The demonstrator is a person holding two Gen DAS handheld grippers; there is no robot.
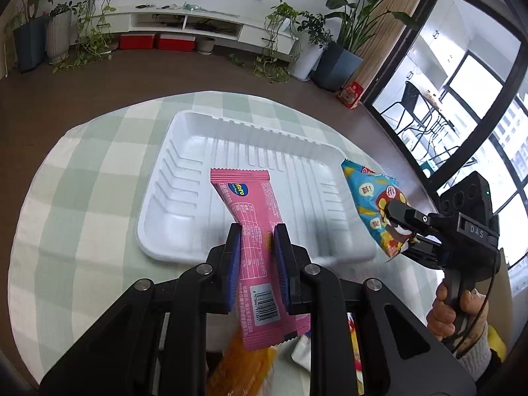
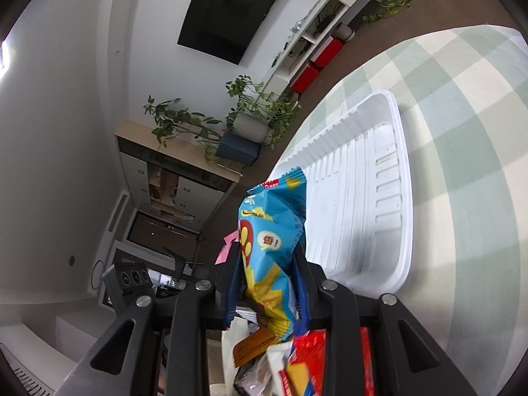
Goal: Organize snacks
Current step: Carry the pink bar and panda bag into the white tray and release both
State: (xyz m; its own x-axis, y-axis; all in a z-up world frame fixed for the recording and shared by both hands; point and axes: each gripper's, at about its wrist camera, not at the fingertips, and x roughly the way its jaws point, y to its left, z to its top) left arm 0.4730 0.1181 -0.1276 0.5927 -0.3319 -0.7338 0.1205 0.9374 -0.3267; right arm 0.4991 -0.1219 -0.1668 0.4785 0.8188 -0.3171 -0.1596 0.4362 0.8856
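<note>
My left gripper (image 1: 256,231) is shut on a pink snack bar wrapper (image 1: 253,227) and holds it above the near edge of the white ribbed tray (image 1: 171,204). My right gripper (image 2: 265,254) is shut on a blue snack packet (image 2: 272,227), tilted, just off the tray's edge (image 2: 401,204). The right gripper (image 1: 401,227) with its blue packet (image 1: 369,198) also shows in the left wrist view at the tray's right side. The tray holds nothing.
The tray sits on a round table with a green-and-white checked cloth (image 1: 76,171). Several loose snack packs (image 2: 290,356) lie below both grippers at the table's near edge. Plants and a white TV cabinet (image 1: 184,23) stand along the far wall.
</note>
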